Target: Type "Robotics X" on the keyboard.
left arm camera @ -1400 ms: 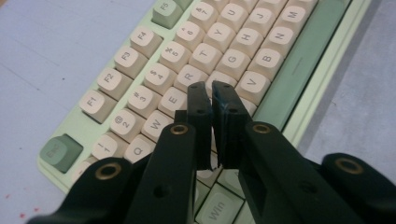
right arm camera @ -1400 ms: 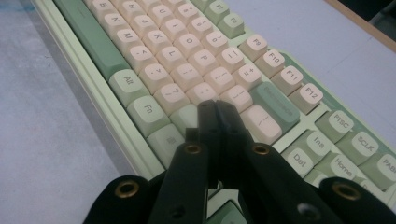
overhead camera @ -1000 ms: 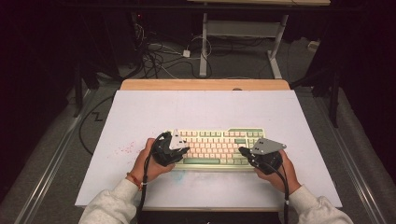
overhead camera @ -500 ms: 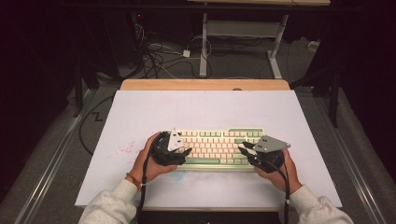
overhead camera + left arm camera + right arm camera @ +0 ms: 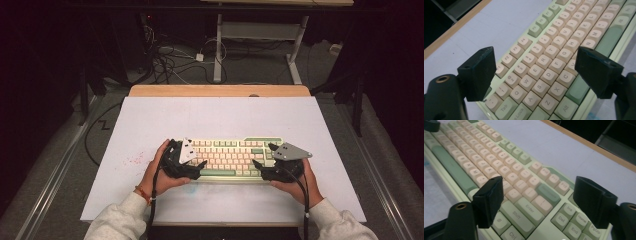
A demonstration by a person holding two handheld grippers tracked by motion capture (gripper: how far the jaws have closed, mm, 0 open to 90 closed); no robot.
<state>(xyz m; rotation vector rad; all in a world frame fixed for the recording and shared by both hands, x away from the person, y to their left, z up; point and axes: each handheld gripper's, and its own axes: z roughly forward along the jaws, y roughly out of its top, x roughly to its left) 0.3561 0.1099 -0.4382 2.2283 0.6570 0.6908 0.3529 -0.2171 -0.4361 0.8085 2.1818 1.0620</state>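
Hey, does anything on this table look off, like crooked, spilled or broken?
One oddity: faint red specks stain the white table cover left of the cream-and-green keyboard, like a splatter or pen marks. The keyboard sits square and looks intact. Both the left gripper and the right gripper are open at its ends.

Setting: a lab or test-bench space, dim and unfurnished apart from equipment. The worktop is a wooden bench under a plain white sheet, standing on grey carpet between metal floor rails, with black drapes closing off both sides. Behind it, loose cables run across the floor to a white power adapter, beside the white metal legs of a second bench.
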